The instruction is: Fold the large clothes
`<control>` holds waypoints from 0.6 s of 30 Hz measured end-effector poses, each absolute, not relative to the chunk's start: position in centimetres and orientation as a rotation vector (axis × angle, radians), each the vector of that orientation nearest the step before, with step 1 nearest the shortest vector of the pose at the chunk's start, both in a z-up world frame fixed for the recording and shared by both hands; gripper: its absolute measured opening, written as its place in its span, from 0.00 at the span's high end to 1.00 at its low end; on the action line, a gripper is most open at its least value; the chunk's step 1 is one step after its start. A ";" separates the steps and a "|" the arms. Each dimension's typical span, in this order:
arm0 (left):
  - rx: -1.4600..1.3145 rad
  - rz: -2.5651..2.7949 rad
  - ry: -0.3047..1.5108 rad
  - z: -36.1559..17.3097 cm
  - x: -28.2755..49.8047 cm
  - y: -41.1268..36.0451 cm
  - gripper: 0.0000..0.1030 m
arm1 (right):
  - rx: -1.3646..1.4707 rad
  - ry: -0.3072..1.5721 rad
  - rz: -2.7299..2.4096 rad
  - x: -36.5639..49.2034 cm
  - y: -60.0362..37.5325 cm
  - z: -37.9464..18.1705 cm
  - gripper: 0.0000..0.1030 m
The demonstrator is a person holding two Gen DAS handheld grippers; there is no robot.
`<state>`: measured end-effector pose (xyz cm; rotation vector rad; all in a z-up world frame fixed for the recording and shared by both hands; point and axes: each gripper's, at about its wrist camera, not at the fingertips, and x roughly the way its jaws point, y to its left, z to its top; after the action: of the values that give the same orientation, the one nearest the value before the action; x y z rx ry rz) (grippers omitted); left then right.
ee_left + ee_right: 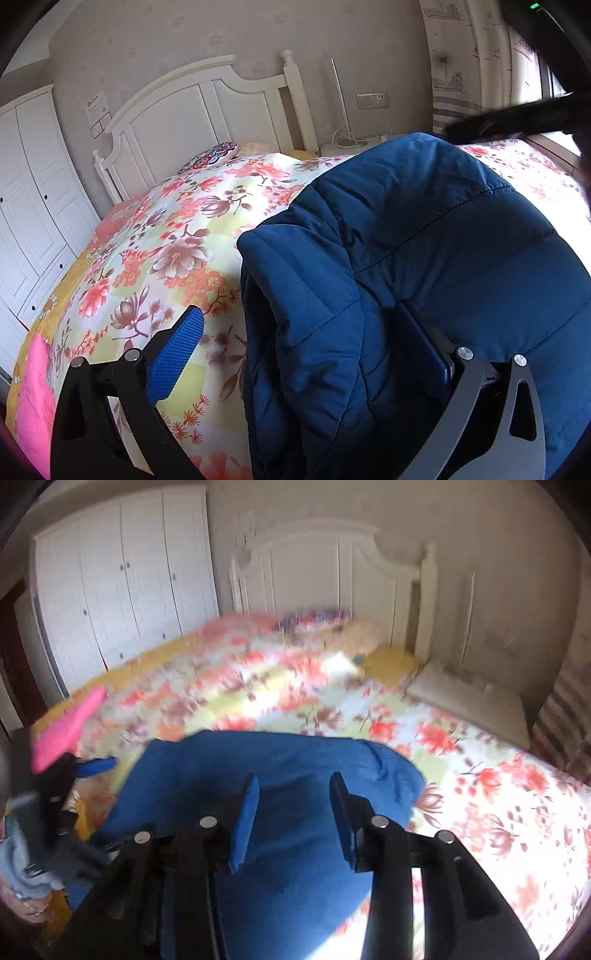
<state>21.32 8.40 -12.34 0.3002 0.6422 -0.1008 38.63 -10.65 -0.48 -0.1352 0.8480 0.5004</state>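
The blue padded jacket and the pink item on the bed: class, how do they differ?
The blue padded jacket is large, puffy and quilted, lying mid-bed; the pink item is smaller, flatter and near the bed's edge. The jacket lies between the left tool's open fingers; the pink item is untouched. Both rest on the floral bedspread.

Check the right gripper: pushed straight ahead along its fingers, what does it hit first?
Most likely the blue padded jacket. The right gripper is open, and the jacket fills the space between and beyond its fingers. The floral bedspread lies past it. The view is blurred, so depth is uncertain.
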 end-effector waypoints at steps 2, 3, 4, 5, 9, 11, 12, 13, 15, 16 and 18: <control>0.275 -0.081 0.649 -12.3 21.6 8.9 0.04 | -0.186 0.940 0.540 40.6 -8.1 -5.0 0.63; 0.263 -0.085 0.661 -12.5 21.8 9.3 0.04 | -0.168 0.947 0.541 40.9 -7.7 -5.6 0.63; 0.241 -0.098 0.675 -12.6 22.0 9.7 0.04 | -0.182 0.963 0.531 41.1 -7.1 -5.5 0.63; 0.219 -0.111 0.686 -12.7 22.2 10.0 0.04 | -0.240 0.966 0.523 40.9 -6.5 -5.3 0.63; 0.179 -0.144 0.694 -12.8 22.3 10.4 0.04 | -0.264 0.929 0.534 40.2 -6.9 -2.9 0.62; 0.191 -0.132 0.677 -12.8 21.9 10.1 0.04 | -0.154 0.853 0.498 39.8 -9.2 -1.6 0.62; 0.193 -0.129 0.672 -12.8 21.8 10.1 0.04 | -0.110 0.821 0.459 39.9 -10.7 -0.7 0.62; 0.192 -0.126 0.668 -12.8 21.7 10.1 0.04 | -0.066 0.795 0.416 40.1 -12.3 -0.1 0.62; 0.186 -0.129 0.667 -12.9 21.7 10.1 0.04 | -0.001 0.801 0.365 40.6 -14.5 -0.5 0.62; 0.184 -0.130 0.668 -12.9 21.7 10.1 0.04 | 0.015 0.840 0.374 41.1 -14.6 -1.6 0.62; 0.183 -0.127 0.666 -12.9 21.7 10.1 0.04 | -0.074 0.964 0.392 42.0 -12.8 -5.3 0.62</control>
<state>21.69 10.14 -12.87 0.1834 0.6665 -0.1273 42.03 -12.80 -5.28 -0.0739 0.9640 0.3918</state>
